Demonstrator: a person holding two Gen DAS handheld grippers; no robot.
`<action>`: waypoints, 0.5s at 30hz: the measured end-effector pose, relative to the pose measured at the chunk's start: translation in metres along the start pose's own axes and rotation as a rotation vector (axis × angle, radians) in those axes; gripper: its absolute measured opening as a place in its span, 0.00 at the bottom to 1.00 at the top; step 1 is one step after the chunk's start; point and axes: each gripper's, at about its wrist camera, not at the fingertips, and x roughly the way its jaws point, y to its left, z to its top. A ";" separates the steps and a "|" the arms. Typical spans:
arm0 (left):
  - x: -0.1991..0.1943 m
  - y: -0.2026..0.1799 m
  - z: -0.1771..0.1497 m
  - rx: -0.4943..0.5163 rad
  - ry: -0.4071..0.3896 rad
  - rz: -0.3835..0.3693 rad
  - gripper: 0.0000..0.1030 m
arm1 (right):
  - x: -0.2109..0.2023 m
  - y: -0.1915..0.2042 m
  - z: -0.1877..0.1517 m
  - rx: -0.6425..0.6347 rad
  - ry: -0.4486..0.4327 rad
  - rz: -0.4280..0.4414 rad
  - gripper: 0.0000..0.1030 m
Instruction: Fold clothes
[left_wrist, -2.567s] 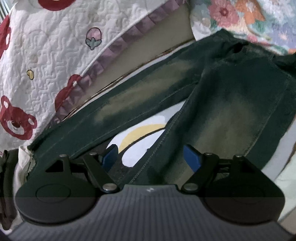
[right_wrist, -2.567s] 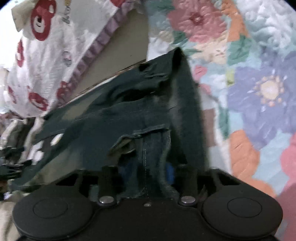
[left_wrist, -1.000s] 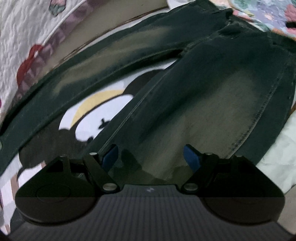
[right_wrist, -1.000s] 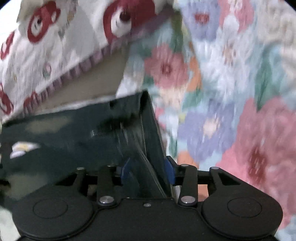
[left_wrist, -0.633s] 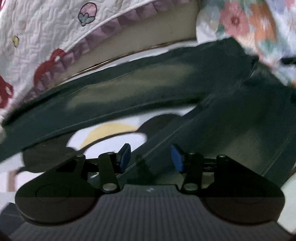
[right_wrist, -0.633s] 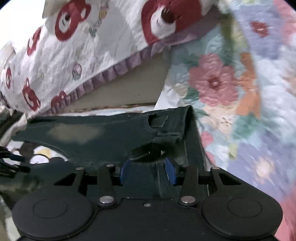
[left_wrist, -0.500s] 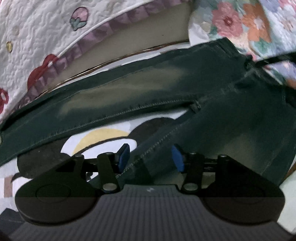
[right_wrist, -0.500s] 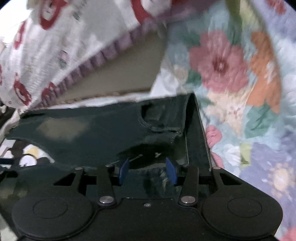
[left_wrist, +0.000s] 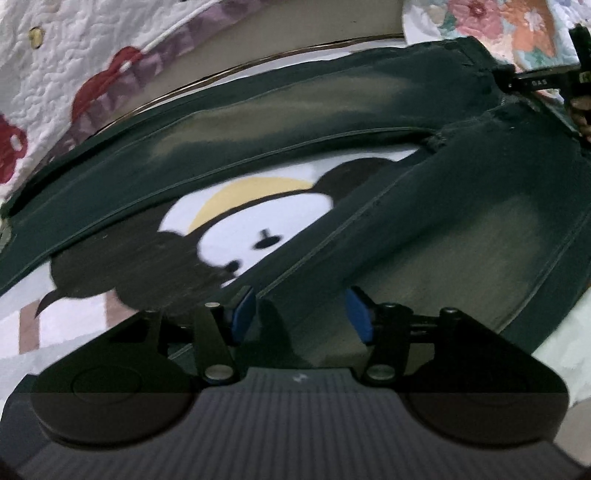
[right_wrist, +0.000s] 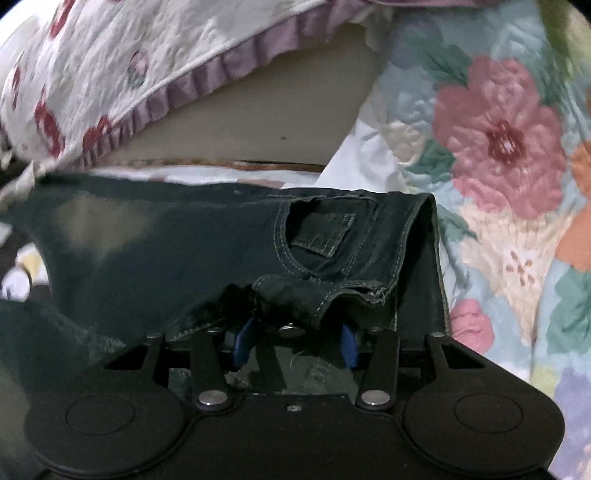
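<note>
jeans (left_wrist: 461, 229): faded matt denim, stitched seams | quilt (right_wrist: 498, 140): puckered floral cloth | gripper (left_wrist: 301, 314): matt black plastic, blue pads

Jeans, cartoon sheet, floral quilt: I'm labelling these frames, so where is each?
jeans (left_wrist: 461, 236), left wrist view, faded thigh of the near leg
cartoon sheet (left_wrist: 258, 218), left wrist view, white face print
floral quilt (right_wrist: 498, 140), right wrist view, pink flower

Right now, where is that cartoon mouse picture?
In the left wrist view, the cartoon mouse print sits on the bed cover, left of centre, in the gap between the two spread legs of the dark jeans, just ahead of the left tongs.
</note>
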 end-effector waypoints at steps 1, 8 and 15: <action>-0.001 0.005 -0.003 -0.015 0.001 0.000 0.55 | 0.002 0.001 0.000 -0.008 -0.004 0.006 0.53; 0.003 0.019 -0.012 -0.111 0.002 0.002 0.55 | -0.023 -0.016 -0.001 0.148 -0.160 0.148 0.14; -0.014 0.021 -0.009 -0.053 -0.024 0.033 0.59 | -0.048 -0.018 0.002 0.230 -0.136 0.075 0.09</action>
